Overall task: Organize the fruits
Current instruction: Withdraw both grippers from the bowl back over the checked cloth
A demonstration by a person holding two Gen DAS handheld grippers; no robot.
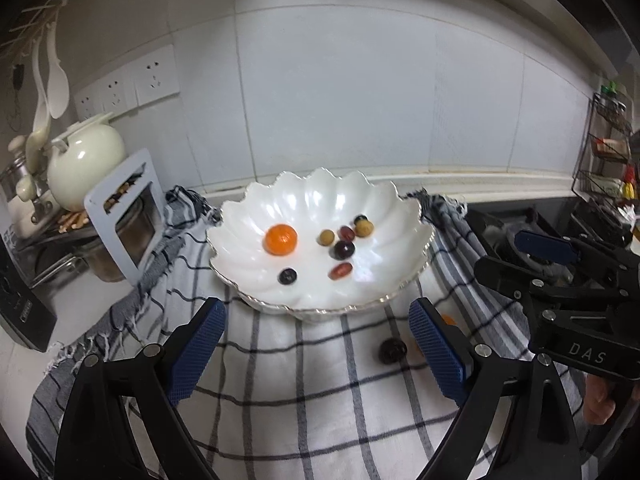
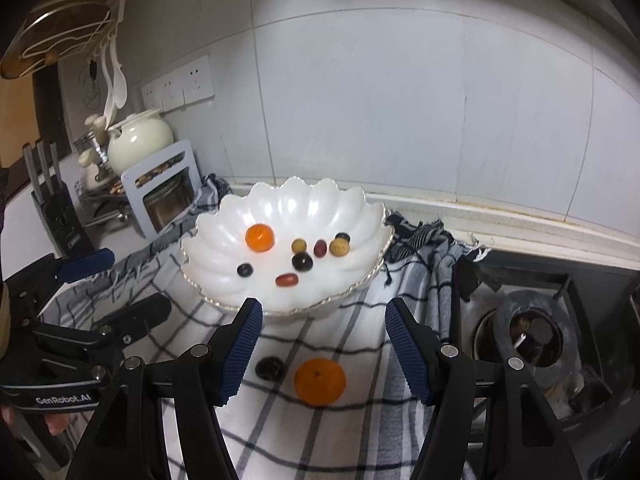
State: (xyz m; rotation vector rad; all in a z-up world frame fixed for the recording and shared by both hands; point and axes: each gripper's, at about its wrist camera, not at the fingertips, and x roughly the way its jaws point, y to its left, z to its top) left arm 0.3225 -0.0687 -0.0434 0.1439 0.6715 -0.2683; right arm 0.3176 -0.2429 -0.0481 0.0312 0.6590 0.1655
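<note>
Both claws stand with jaws wide apart and empty: the right gripper [image 2: 324, 352] hangs over the near part of the checked cloth [image 2: 344, 432], apparently lined up on the loose orange [image 2: 320, 381] and the dark fruit [image 2: 269, 367] just beside it, the two pieces not yet gathered. The left gripper [image 1: 316, 354] waits nearby. Beyond, toward the bench's back edge, the scalloped white bowl [image 2: 224, 216] holds a small orange [image 2: 259, 237] and several grape-sized fruits.
</note>
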